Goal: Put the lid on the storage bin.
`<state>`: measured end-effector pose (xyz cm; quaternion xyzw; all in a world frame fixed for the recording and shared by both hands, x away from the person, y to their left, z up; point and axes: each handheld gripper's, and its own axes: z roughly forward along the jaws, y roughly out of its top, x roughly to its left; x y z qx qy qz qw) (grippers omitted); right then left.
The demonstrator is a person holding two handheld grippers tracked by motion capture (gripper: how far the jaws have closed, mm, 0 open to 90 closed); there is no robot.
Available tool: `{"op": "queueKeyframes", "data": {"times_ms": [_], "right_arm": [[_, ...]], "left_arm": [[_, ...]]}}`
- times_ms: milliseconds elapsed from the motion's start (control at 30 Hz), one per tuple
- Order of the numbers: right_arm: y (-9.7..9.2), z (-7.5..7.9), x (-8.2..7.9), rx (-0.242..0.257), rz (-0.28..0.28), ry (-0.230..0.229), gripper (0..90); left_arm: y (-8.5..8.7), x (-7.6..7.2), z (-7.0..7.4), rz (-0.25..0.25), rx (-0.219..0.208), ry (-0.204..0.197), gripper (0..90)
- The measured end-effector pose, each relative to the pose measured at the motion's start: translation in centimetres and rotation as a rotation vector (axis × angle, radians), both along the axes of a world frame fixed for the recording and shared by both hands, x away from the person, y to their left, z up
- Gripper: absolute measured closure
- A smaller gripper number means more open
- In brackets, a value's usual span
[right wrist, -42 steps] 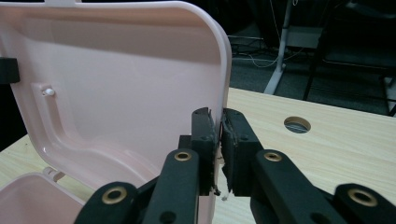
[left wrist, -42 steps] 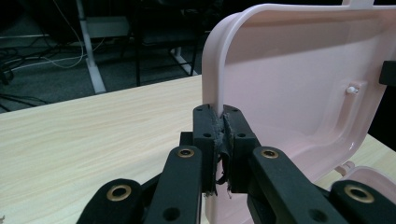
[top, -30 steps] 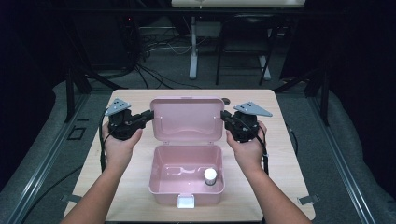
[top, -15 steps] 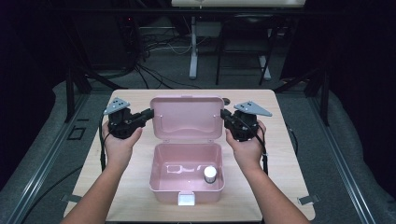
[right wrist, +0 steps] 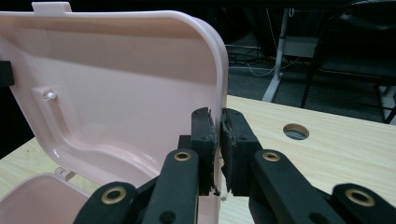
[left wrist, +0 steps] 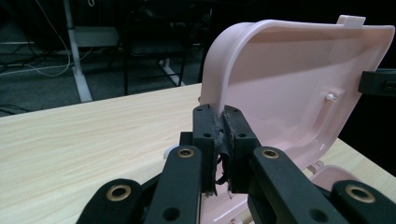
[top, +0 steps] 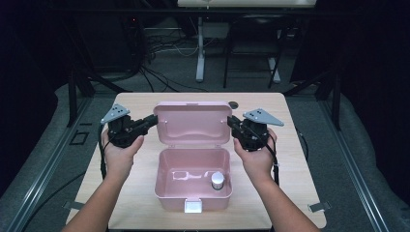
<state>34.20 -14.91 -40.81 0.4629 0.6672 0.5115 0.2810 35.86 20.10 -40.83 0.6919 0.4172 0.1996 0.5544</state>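
Pink box [top: 193, 186]: sits open at the centre of the high view, on the near half of the table [top: 290, 145]; its base is unheld, so a hard push on the lid could slide or tip it.
Table: pale wood; the box stands close to the near edge at the bottom of the frame, so a slide toward the person is the risk.
Lid [top: 192, 123]: stands upright behind the base, just above centre frame, pinched on both side rims; if one side lets go early, I judge it could twist on its hinge or drop shut.
Left gripper [top: 150, 121]: left of centre, jaws almost closed and clamped on the lid's left rim, as the left gripper view [left wrist: 219, 135] shows.
Right gripper [top: 232, 122]: right of centre; its jaws have just been opening a little, with the lid's right rim between them [right wrist: 215, 140], one pad barely apart from it. That grip looks the weaker, so slipping is likeliest here.
Jar [top: 218, 180]: small, white-capped, upright in the base's lower right corner; a falling lid or a jolt could knock it over.
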Motion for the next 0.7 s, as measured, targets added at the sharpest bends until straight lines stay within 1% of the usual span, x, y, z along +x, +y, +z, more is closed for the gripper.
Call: {"op": "queueKeyframes", "data": {"times_ms": [100, 333, 433, 533, 700], "right_arm": [[-0.05, 0.11, -0.29, -0.011, 0.007, -0.002, 83.8], [-0.28, 0.22, -0.64, -0.004, 0.012, -0.004, 83.4], [-0.31, 0.21, -0.65, -0.005, 0.017, -0.006, 83.3], [-0.28, 0.22, -0.76, -0.01, 0.019, -0.009, 83.1], [-0.18, 0.26, -0.96, -0.017, 0.022, -0.015, 81.9]], "left_arm": [[0.04, -0.04, 0.02, -0.007, 0.004, -0.001, 85.5], [0.03, -0.27, 0.08, -0.019, 0.009, -0.004, 85.4], [0.05, -0.42, 0.07, -0.02, 0.008, -0.01, 85.2], [0.11, -0.61, 0.14, -0.021, 0.011, -0.006, 84.8], [0.21, -0.9, 0.21, -0.028, 0.015, -0.01, 84.0]]}}
